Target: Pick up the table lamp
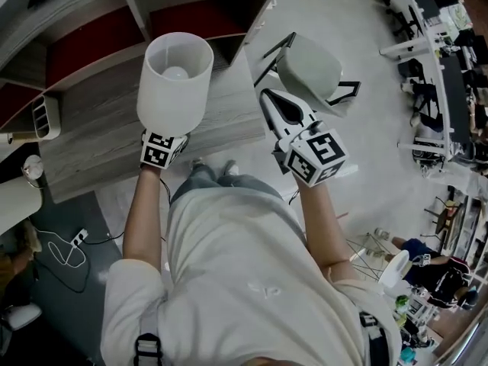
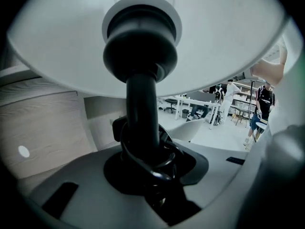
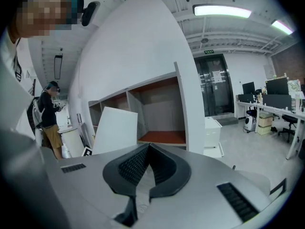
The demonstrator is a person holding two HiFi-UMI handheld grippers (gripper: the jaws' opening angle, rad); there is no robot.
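From the head view, the left tongs (image 1: pixel 163 148) hold a table lamp (image 1: pixel 175 81) with a white drum shade upright over the pale wood-grain desk (image 1: pixel 91 139). A round bulb (image 1: pixel 176 73) shows inside the shade. The right tongs (image 1: pixel 270 99) hang apart from the lamp, near a grey shell chair (image 1: pixel 309 67). In the left gripper view, the tongs pinch the lamp's black stem (image 2: pixel 142 113), which has a black cord (image 2: pixel 150 163) looped round it, while the shade's underside fills the top. In the right gripper view, the tongs (image 3: pixel 148 149) are pressed together on nothing and face a white shelf unit with reddish boards (image 3: pixel 162 137).
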